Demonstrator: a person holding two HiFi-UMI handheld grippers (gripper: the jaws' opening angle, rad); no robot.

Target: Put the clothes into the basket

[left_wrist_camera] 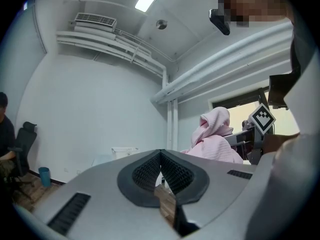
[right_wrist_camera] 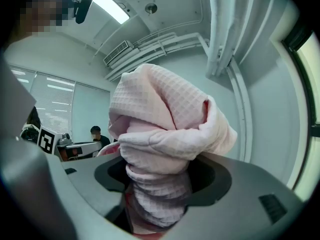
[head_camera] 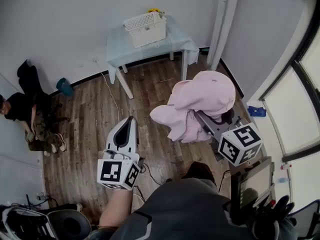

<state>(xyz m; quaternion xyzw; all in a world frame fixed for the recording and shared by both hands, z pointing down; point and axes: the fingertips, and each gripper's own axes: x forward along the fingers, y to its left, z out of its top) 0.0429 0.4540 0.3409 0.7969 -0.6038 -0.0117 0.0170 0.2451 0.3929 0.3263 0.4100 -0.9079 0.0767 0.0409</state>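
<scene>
The pink waffle-knit garment (head_camera: 200,101) is bunched in the right claw (right_wrist_camera: 160,181), whose jaws clamp wide on its thick folds, held up at the near right; it looks soft, light and floppy, with loose ends hanging, so the bundled middle seems the best hold; the left claw (head_camera: 126,131) is closed on nothing; the white basket (head_camera: 145,28) sits on the far desk (head_camera: 177,43), across a wooden floor (head_camera: 95,119).

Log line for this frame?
left gripper: shut, empty | right gripper: shut on pink garment, lifted | basket: on table, far ahead
</scene>
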